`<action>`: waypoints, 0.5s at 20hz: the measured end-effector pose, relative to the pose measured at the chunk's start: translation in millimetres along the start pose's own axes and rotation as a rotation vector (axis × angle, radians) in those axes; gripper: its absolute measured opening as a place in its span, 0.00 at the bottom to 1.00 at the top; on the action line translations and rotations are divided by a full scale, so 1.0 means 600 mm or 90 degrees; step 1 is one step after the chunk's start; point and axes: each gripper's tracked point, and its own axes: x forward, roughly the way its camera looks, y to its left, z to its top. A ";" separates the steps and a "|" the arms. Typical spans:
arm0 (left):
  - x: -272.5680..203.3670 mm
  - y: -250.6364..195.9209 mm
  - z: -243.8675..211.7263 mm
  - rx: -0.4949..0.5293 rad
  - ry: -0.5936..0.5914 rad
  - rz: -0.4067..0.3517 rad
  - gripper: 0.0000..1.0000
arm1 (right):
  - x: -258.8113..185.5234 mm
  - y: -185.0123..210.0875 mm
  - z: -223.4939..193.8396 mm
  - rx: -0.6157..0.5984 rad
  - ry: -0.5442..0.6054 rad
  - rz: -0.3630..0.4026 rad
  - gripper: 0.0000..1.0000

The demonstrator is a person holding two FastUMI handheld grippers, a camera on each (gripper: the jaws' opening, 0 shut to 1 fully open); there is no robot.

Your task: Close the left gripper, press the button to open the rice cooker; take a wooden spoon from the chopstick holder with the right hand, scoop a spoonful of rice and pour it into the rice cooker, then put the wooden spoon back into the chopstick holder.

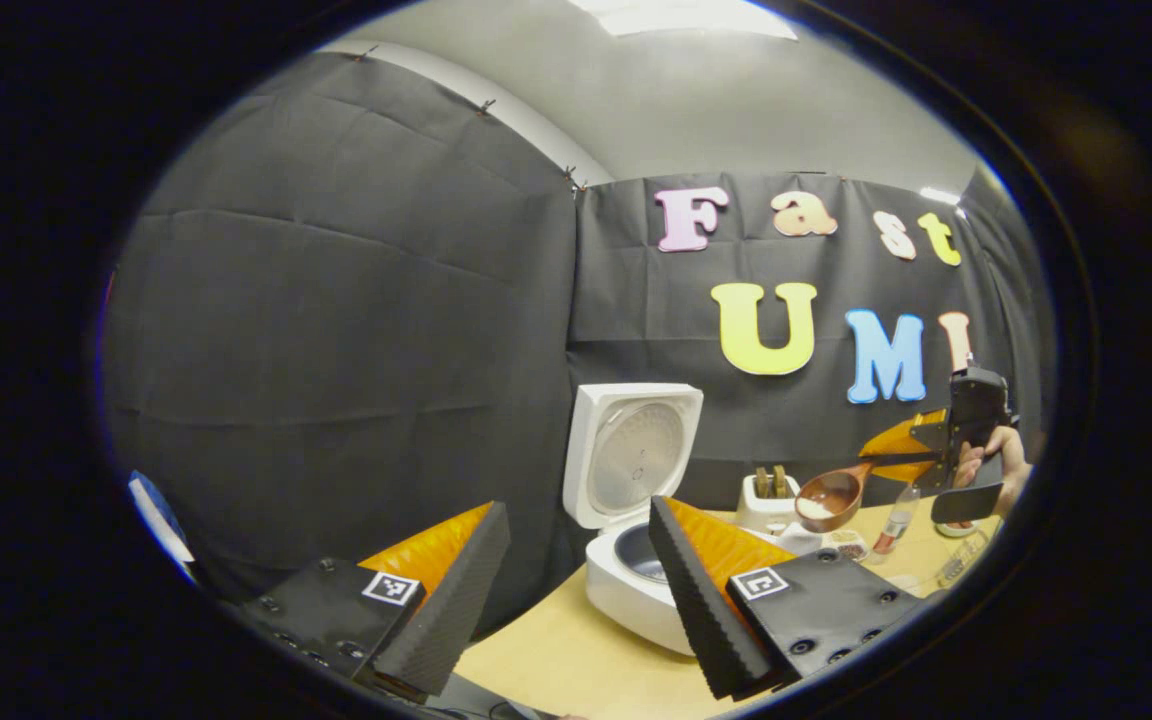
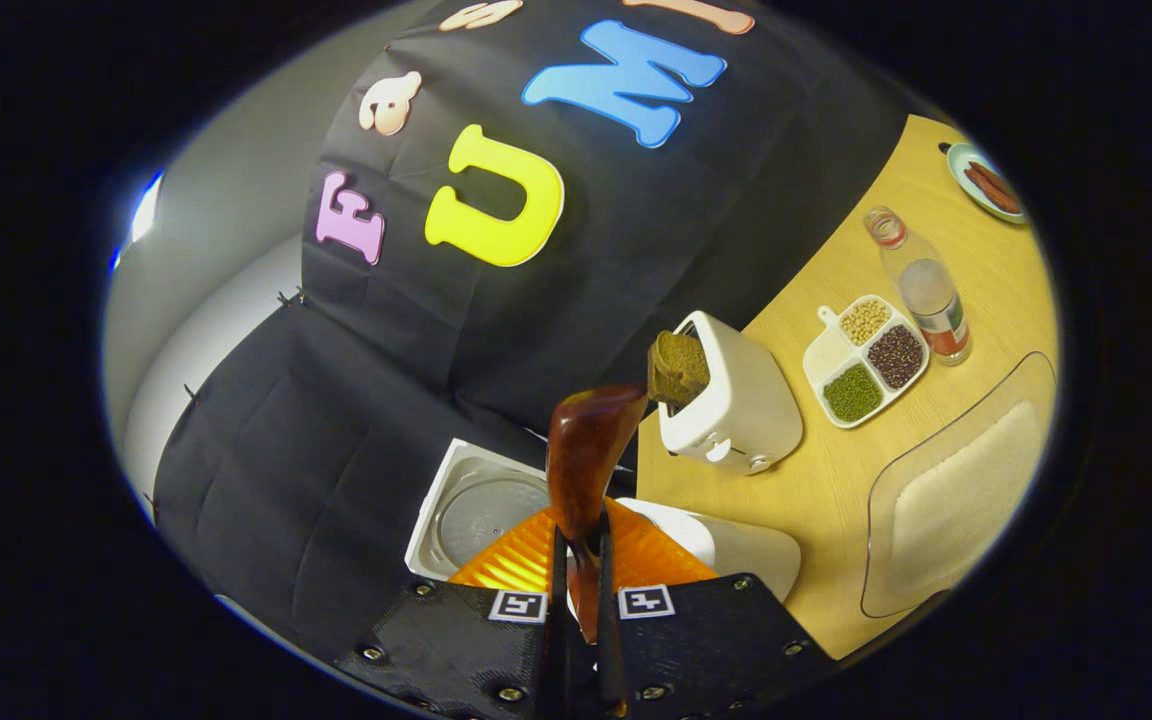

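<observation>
The right gripper [image 2: 577, 590] pinches the handle of the brown wooden spoon [image 2: 584, 462] tight. A little white rice sits in its bowl, up in the air between the white chopstick holder [image 2: 736, 410] and the open white rice cooker [image 1: 636, 575]. The left gripper [image 1: 576, 590] hangs wide open, holding nothing, by the cooker's rim, with bare wooden table [image 1: 556, 655] below.

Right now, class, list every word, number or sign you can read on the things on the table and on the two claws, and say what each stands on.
None can be read.
left claw: square black-and-white marker, a pattern, no words.
right claw, shut on the wooden spoon: the same.
bottle: label too small to read.
rice cooker, chopstick holder: no print visible.
</observation>
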 end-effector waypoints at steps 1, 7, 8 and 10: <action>-0.004 0.010 -0.004 0.002 0.003 0.007 0.97 | 0.011 0.006 -0.008 -0.010 0.005 0.001 0.11; -0.035 0.070 -0.028 0.001 0.021 0.057 0.97 | 0.102 0.041 -0.069 -0.064 0.038 0.007 0.11; -0.041 0.080 -0.032 -0.002 0.025 0.066 0.97 | 0.115 0.045 -0.078 -0.081 0.042 0.006 0.11; -0.054 0.097 -0.040 -0.009 0.034 0.081 0.98 | 0.144 0.057 -0.097 -0.107 0.050 0.007 0.11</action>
